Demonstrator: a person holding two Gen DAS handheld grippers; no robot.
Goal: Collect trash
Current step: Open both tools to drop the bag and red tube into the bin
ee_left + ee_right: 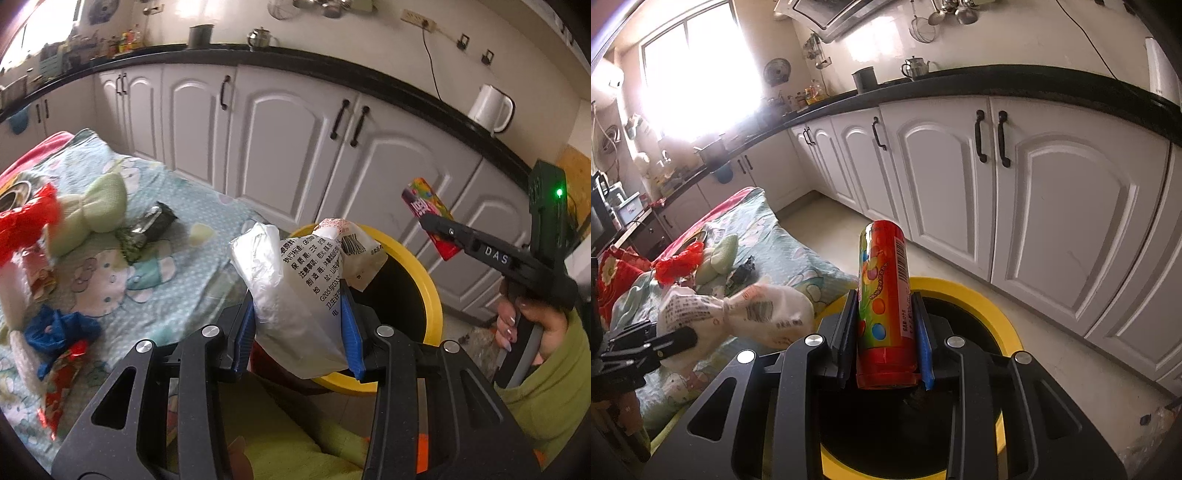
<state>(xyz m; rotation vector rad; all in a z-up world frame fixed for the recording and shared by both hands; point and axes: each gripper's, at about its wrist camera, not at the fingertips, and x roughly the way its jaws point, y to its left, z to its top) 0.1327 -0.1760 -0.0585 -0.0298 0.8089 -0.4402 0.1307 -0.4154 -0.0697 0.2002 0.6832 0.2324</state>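
Note:
My left gripper (299, 325) is shut on a crumpled white plastic bag (295, 295) printed with black text, held at the near rim of a yellow-rimmed bin (428, 288). The bag (757, 314) also shows at the left of the right wrist view, pinched by the left gripper (683, 339). My right gripper (886, 332) is shut on a red candy tube (884, 295) with coloured dots, upright above the bin's (979, 299) dark opening. From the left wrist view, that tube (428, 210) sticks out of the right gripper (439, 229), held by a hand in a green sleeve.
A table under a cartoon-print cloth (155, 258) carries more litter: a red wrapper (26, 221), a blue bag (55, 328), a dark foil packet (151, 225) and a green bow (92, 214). White cabinets (280, 147) with a black worktop stand behind the bin.

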